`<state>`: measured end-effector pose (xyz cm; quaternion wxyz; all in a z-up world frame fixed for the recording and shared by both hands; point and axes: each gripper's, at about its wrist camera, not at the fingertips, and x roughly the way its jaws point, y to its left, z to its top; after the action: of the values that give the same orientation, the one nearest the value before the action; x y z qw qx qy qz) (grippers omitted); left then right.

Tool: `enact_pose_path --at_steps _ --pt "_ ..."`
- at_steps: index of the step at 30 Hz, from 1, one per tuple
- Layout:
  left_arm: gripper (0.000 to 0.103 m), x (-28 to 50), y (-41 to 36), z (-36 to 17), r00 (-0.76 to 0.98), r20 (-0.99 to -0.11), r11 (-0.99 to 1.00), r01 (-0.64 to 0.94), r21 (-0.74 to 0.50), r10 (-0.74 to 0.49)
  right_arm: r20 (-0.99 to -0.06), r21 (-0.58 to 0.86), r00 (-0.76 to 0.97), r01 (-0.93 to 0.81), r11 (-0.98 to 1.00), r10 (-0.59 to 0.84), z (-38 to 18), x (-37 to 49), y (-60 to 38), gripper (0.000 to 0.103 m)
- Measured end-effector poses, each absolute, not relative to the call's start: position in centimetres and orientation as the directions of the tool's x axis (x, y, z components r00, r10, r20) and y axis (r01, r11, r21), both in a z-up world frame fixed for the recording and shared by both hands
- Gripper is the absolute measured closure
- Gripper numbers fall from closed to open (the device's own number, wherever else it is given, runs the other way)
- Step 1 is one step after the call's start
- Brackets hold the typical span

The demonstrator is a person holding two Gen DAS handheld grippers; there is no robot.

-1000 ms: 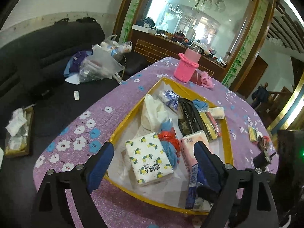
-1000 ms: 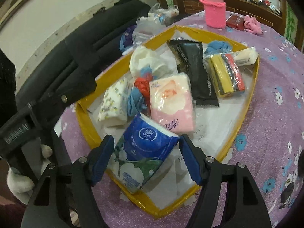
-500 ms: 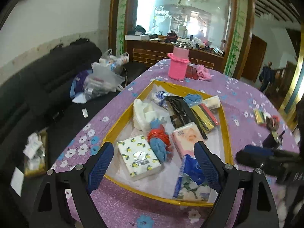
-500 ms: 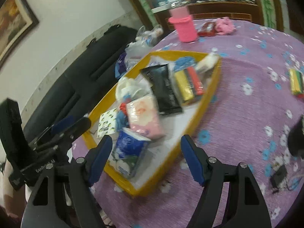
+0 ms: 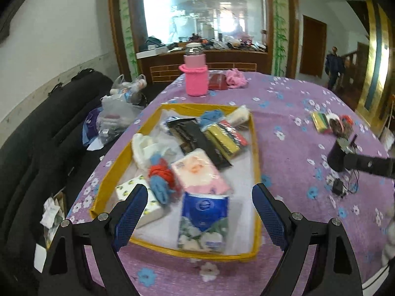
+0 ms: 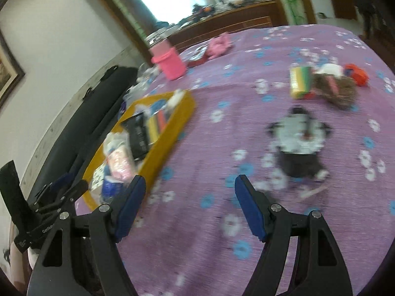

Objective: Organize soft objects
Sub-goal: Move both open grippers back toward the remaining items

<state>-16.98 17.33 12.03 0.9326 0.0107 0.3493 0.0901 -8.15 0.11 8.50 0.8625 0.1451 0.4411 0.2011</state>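
A yellow tray (image 5: 255, 148) on the purple flowered cloth holds soft goods: a blue tissue pack (image 5: 203, 218) at the front, a pink tissue pack (image 5: 197, 170), a lemon-print pack (image 5: 138, 197), a blue and red knit bundle (image 5: 161, 177), a black packet (image 5: 197, 140) and sponges (image 5: 224, 135). My left gripper (image 5: 197, 190) hangs open above the tray's front edge, holding nothing. My right gripper (image 6: 190, 180) is open over bare cloth to the right of the tray (image 6: 172, 133). A black-and-white soft toy (image 6: 298, 143) lies ahead of it, to the right.
A striped sponge pack (image 6: 300, 81), a brown fuzzy item (image 6: 340, 88) and red yarn (image 6: 358, 74) lie further back on the right. A pink knit-covered jar (image 5: 196, 79) and pink cloth (image 5: 235, 77) stand at the far end. A black sofa (image 5: 49, 133) runs along the left.
My right gripper swung right, away from the tray, leaving the blue tissue pack lying at the tray's front. My left gripper rolled level and drew back a little.
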Motion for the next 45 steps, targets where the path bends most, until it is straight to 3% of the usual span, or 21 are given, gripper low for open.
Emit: enact_pose_path --at_steps 22,36,45 --pt "0.016 -11.8 9.8 10.4 0.682 -0.709 0.977 -0.044 0.207 0.181 -0.686 0.472 0.606 -0.050 0.880 0.402 7.6 -8.4 -11.9 0.029" --pt "0.016 -4.6 8.0 7.5 0.574 -0.816 0.995 0.095 -0.015 -0.068 -0.696 0.461 0.666 0.126 0.879 0.269 8.3 -6.3 -20.5 0.029" --pt "0.013 -1.0 8.5 4.5 0.525 -0.844 0.993 0.094 -0.073 -0.111 -0.730 0.403 0.657 0.194 0.895 0.187 8.3 0.6 -22.6 0.029"
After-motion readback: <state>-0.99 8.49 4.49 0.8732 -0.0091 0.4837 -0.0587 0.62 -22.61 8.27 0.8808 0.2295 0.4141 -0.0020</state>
